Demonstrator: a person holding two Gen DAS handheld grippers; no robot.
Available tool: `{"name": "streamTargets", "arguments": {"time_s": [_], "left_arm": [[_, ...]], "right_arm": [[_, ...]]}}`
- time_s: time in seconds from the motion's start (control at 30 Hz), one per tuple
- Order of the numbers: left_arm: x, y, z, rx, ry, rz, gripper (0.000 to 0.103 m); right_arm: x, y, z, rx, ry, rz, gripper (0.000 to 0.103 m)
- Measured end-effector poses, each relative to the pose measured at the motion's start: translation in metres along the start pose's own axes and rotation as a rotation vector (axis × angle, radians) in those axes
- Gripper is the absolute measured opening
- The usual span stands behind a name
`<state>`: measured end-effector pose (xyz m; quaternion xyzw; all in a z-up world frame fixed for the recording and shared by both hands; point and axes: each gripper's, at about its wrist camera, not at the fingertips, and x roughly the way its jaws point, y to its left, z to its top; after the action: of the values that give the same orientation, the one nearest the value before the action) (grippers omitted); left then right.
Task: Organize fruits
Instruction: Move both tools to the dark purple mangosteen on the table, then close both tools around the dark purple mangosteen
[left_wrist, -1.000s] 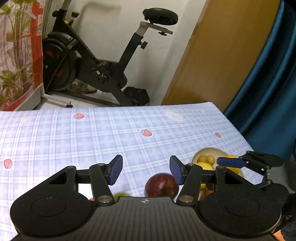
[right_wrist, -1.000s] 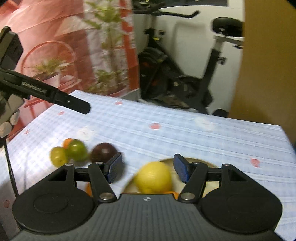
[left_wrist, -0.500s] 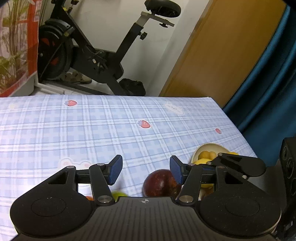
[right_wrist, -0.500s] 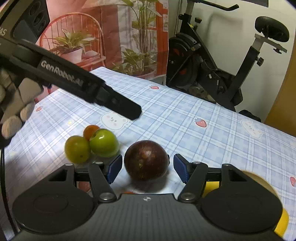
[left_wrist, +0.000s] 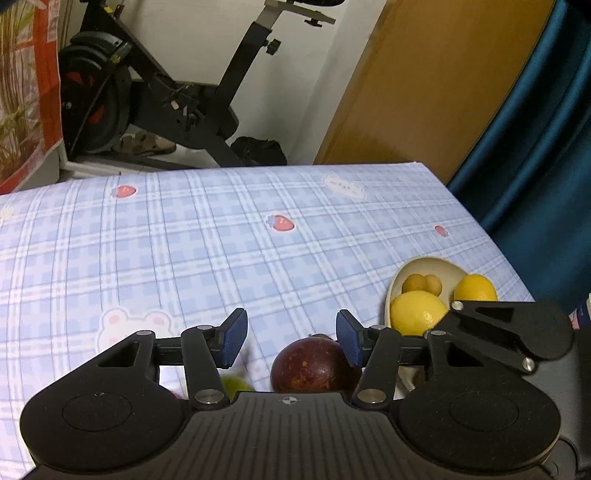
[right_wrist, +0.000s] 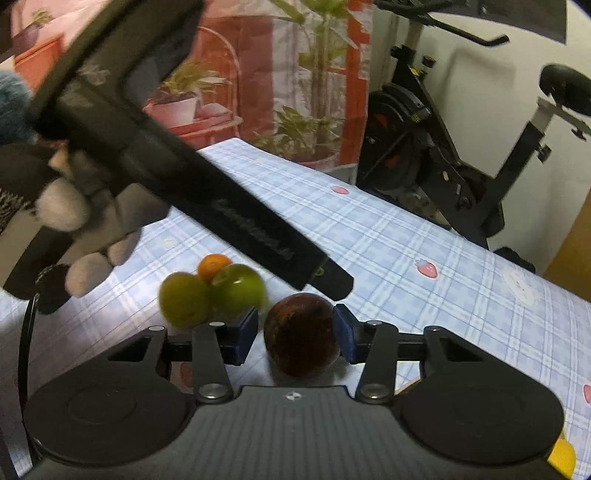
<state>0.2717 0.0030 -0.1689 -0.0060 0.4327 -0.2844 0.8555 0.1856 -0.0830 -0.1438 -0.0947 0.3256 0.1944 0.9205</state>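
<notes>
A dark purple round fruit (right_wrist: 301, 338) lies on the blue checked tablecloth (right_wrist: 388, 251) between the pads of my right gripper (right_wrist: 295, 332). Its jaws are closing: the right pad touches the fruit and a thin gap shows at the left pad. My left gripper (left_wrist: 291, 338) hovers just above, its jaws closing slightly on nothing, with the same fruit (left_wrist: 314, 365) low by its right finger. Two green fruits (right_wrist: 183, 299) (right_wrist: 238, 290) and a small orange one (right_wrist: 213, 264) sit left of the purple fruit. A cream bowl (left_wrist: 424, 264) holds two lemons (left_wrist: 419, 312) and small yellow fruits (left_wrist: 421, 283).
A gloved hand (right_wrist: 92, 236) holds the left gripper, whose finger (right_wrist: 325, 280) crosses above the fruits. Beyond the table's far edge stand an exercise bike (left_wrist: 207, 107), a wooden door (left_wrist: 424, 85) and a blue curtain (left_wrist: 535, 140). The bowl sits near the table's right edge.
My right gripper swung left from above the bowl's lemon to the purple fruit and narrowed its jaws around it. The left gripper sank a little toward the table.
</notes>
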Motion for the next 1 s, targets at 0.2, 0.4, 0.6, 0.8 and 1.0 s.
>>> {"name": "streamTargets", "arguments": {"time_s": [0.2, 0.4, 0.6, 0.8, 1.0], "left_arm": [[-0.001, -0.001, -0.006, 0.022, 0.044, 0.003, 0.056], [-0.005, 0.002, -0.012, 0.026, 0.06, -0.006, 0.056], [-0.011, 0.0, -0.016, 0.044, 0.059, -0.01, 0.056], [-0.02, -0.004, -0.023, 0.081, 0.057, -0.007, 0.057], [-0.025, -0.008, -0.028, 0.11, 0.056, -0.004, 0.056]], "right_arm": [[-0.006, 0.018, -0.004, -0.025, -0.015, 0.026, 0.048], [-0.008, 0.024, -0.005, -0.025, -0.011, 0.053, 0.048], [-0.014, 0.021, -0.008, -0.005, 0.01, 0.053, 0.049], [-0.006, 0.002, -0.012, 0.095, 0.054, 0.02, 0.062], [0.014, -0.012, -0.009, 0.174, 0.085, 0.064, 0.068]]}}
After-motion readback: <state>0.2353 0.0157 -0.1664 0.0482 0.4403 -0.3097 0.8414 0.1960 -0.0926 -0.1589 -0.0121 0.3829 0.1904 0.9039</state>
